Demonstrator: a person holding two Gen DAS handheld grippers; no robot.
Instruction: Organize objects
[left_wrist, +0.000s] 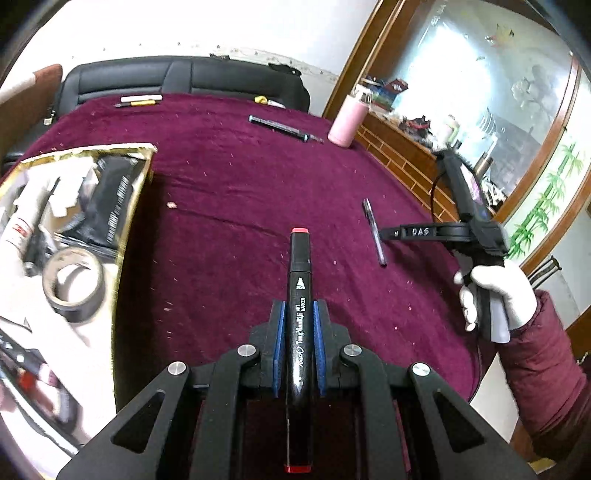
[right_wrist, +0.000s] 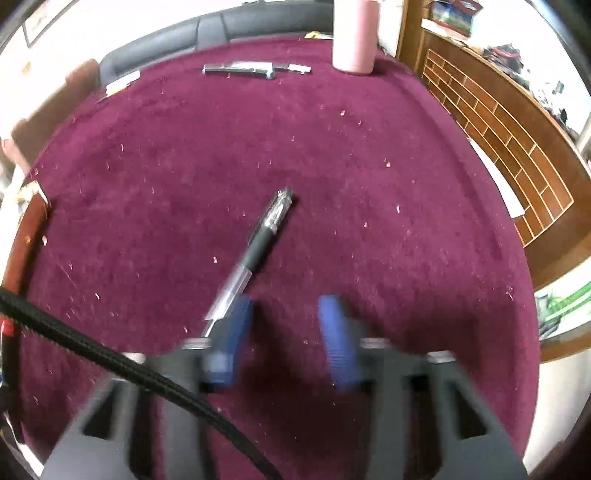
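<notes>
My left gripper (left_wrist: 299, 308) is shut on a black marker with red caps (left_wrist: 300, 280), which points forward over the maroon tablecloth (left_wrist: 229, 192). A clear pen with a black grip (right_wrist: 258, 247) lies on the cloth, also seen as the pen (left_wrist: 372, 223) in the left wrist view. My right gripper (right_wrist: 286, 306) stands open just above the cloth. The pen's near end runs under the left blue pad (right_wrist: 236, 321), and nothing is between the pads. In the left wrist view the right gripper (left_wrist: 386, 233) is held by a white-gloved hand (left_wrist: 498, 288) at the right.
A gold-rimmed box (left_wrist: 136, 206) at the left holds a tape roll (left_wrist: 74, 288) and other items. A pink bottle (right_wrist: 354, 37) stands at the far right edge. A dark marker (right_wrist: 255, 69) and white and yellow pens (left_wrist: 138, 100) lie at the far side, before a black seat (left_wrist: 184, 77).
</notes>
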